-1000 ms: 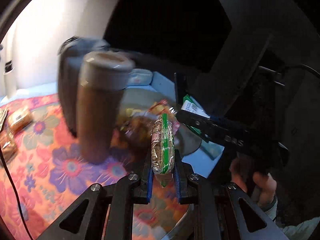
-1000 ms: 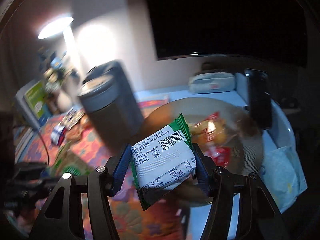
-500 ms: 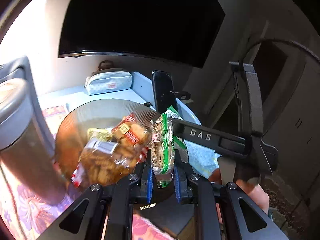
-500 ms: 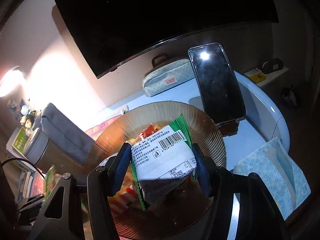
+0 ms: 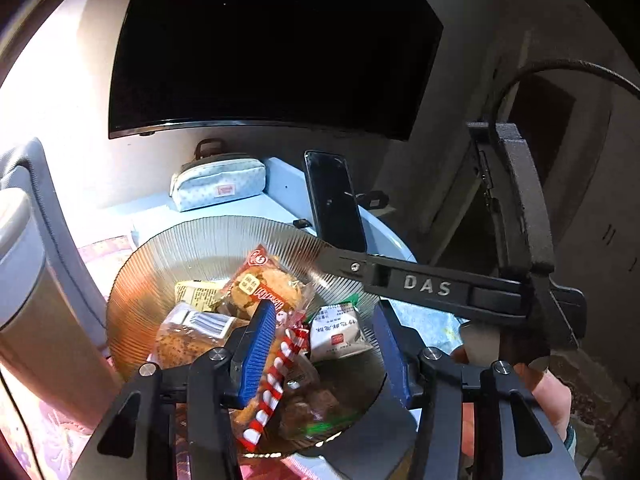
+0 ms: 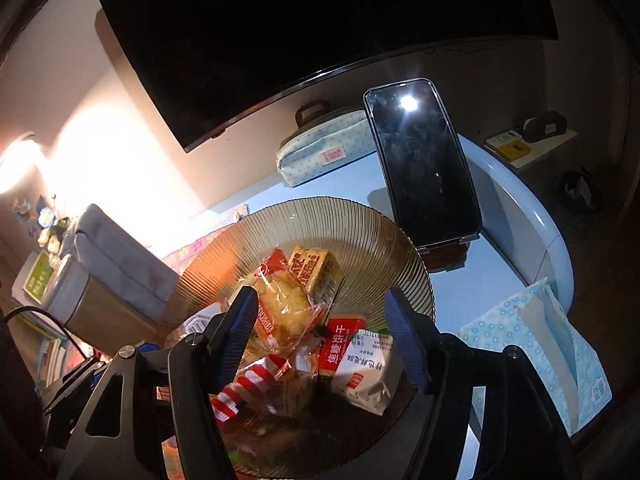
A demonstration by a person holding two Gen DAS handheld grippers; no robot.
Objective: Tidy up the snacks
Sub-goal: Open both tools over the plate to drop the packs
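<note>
Hanging on the wall behind everything, a dark screen [image 5: 272, 44] is the biggest thing in either view. Below it the pale blue tabletop [image 6: 516, 200] carries a ribbed amber glass bowl [image 6: 360, 236], which holds the snacks in a loose heap. Left of the bowl stands a tall lidded canister [image 5: 28, 300]. A dotted tissue pack [image 6: 532, 344] lies to the bowl's right, near the tabletop's edge. Behind the bowl, against the wall, lies a dotted pencil pouch [image 5: 218, 184], and beside it a black phone [image 6: 422, 160] stands propped upright just past the bowl's rim. Inside the bowl, a clear-wrapped pastry [image 6: 286, 312] with red print lies on top, a yellow packet [image 6: 316, 270] behind it, a red-and-white striped wrapper [image 5: 276, 388] in front, and a white packet [image 6: 366, 372] at the right. Both pairs of tongs hang over the bowl with jaws spread wide and nothing between them: the left tongs [image 5: 322, 350] and the right tongs [image 6: 322, 340]
</note>
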